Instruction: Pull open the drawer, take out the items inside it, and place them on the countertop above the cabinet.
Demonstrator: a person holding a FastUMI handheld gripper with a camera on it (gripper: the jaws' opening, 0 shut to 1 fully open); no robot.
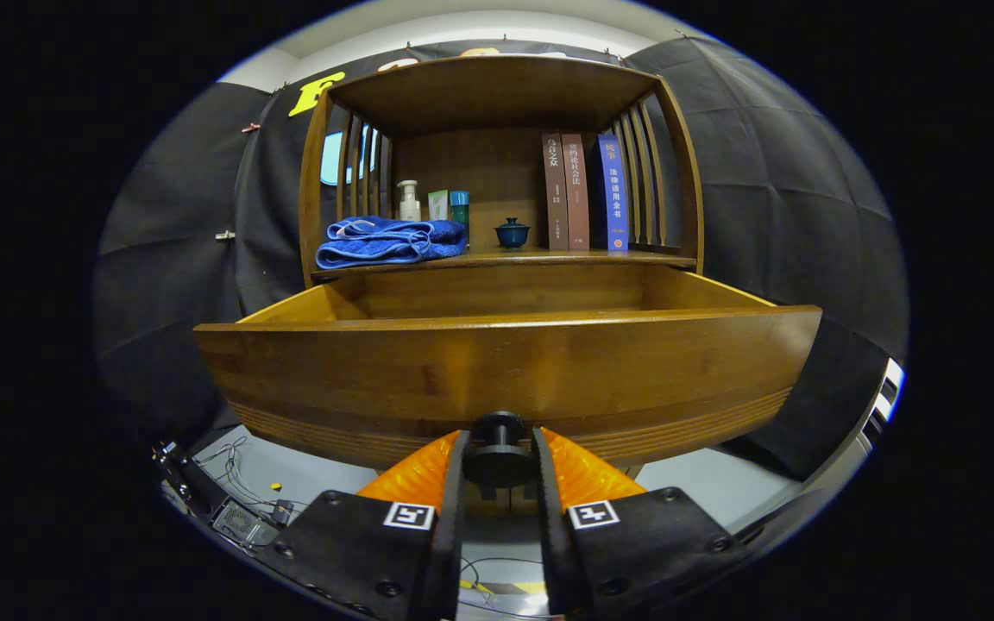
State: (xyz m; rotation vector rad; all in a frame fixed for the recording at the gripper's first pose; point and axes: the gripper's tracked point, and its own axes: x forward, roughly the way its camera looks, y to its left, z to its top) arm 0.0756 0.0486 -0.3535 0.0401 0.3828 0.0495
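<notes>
hand-held gripper clamped, fingers level

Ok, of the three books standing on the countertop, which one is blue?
The rightmost book, beside the slatted side; the two books to its left are brown. All stand beyond the open drawer, whose knob the claw grips.

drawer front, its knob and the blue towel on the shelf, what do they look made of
Drawer: looks like varnished wood, with visible grain and a soft sheen.
Knob: dark and matte, plastic or metal, can't tell; the gripper jaws are closed on it.
Towel: soft terry-like cloth, folded, fuzzy surface.
</notes>
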